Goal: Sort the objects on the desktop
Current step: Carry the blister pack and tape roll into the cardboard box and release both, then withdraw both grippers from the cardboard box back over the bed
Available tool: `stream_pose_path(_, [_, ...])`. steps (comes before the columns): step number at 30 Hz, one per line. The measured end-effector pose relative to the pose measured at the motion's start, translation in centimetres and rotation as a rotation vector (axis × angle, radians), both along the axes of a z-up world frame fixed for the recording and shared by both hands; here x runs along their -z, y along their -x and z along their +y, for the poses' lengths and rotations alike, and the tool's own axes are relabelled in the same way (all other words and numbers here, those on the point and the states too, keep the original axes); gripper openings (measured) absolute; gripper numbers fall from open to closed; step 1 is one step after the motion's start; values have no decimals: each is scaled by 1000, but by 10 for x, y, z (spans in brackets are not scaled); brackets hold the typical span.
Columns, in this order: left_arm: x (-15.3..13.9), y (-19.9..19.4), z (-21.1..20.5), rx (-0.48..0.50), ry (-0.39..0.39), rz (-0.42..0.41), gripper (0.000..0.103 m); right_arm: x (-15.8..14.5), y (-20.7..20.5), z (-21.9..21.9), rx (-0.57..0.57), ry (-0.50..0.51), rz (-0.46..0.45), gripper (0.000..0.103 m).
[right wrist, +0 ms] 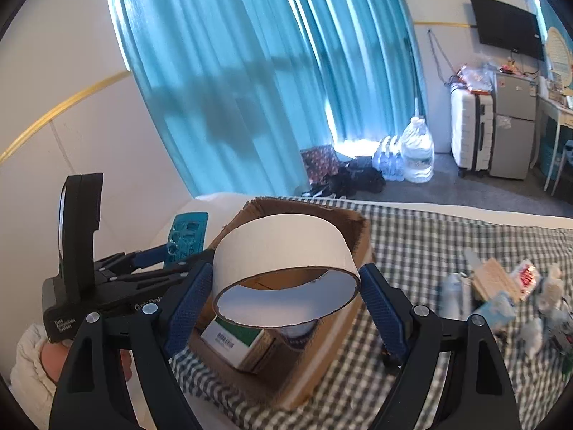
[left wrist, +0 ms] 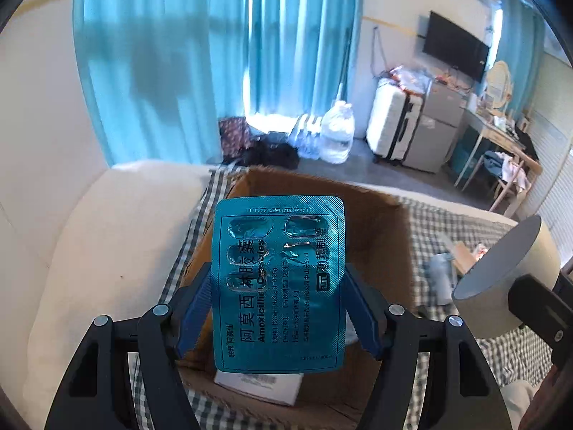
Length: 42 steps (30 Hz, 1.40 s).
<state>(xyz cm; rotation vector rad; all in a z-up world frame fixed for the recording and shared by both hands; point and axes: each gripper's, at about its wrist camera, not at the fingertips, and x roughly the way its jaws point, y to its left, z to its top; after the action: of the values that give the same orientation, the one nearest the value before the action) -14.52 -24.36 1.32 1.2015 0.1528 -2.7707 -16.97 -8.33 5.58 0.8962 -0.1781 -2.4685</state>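
A: What is held by the left hand-held gripper (left wrist: 277, 308)?

B: A teal blister pack (left wrist: 278, 283) is clamped between its blue pads (left wrist: 195, 308), which are pressed against the pack's two long edges. The jaws are set fairly wide, as wide as the pack itself. The pack is held upright over the open cardboard box (left wrist: 376, 222). "Amoxicillin Capsules" is printed on the foil.

A: And the right hand-held gripper (right wrist: 286, 294)?

B: A white tape roll (right wrist: 286, 247) is gripped across its width, with a blue pad (right wrist: 188, 301) pressed on each side. The jaws are spread wide around it. The roll is held above the same box (right wrist: 358, 236), its hollow turned toward the camera.

A: What can be seen inside the box?

B: A white and green carton (right wrist: 232, 340) is lying on the bottom. In the left wrist view a white carton (left wrist: 261, 385) is seen below the pack.

A: Where is the box placed?

B: On a bed covered with a checked cloth (right wrist: 429, 236). A blurred pile of small items (right wrist: 501, 294) is spread on the cloth to the right, well apart from the box.

A: Is the other gripper seen from the right wrist view?

B: Yes, at the left edge, carried by a hand (right wrist: 53, 358) in a pale sleeve.

A: Farther back?

B: Teal curtains (right wrist: 232, 71), a white suitcase (right wrist: 465, 132) and a wall-mounted TV (right wrist: 508, 28) are seen.
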Motion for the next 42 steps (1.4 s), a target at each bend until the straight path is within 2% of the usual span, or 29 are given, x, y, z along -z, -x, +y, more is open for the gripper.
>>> stream_pose_path(6, [36, 36, -15, -18, 2, -69, 71, 34, 55, -30, -16, -3, -74, 83])
stream_pose_path(10, [56, 56, -13, 8, 18, -105, 72, 53, 84, -38, -16, 0, -134, 84])
stream_pose_path(12, [63, 63, -12, 15, 38, -121, 78, 57, 93, -42, -11, -14, -123, 89])
stream_pose_path(13, [66, 66, -12, 14, 48, -132, 86, 57, 96, -43, -5, -15, -123, 92])
stream_pose_path(19, [65, 58, -11, 0, 51, -142, 89, 55, 102, -29, 53, 34, -124, 94])
stream_pose_path(25, [42, 30, 5, 7, 74, -115, 91, 38, 79, 8, 131, 66, -132, 95])
stream_pose_path(29, [17, 10, 23, 20, 65, -62, 97, 17, 43, 50, 214, 60, -87, 95])
stream_pose_path(36, [-21, -26, 86, 66, 17, 35, 103, -17, -26, 119, 318, 20, -1, 95])
stream_pose_path(42, [-26, -45, 143, 105, -31, 47, 103, -23, -71, 181, 417, -45, 23, 95])
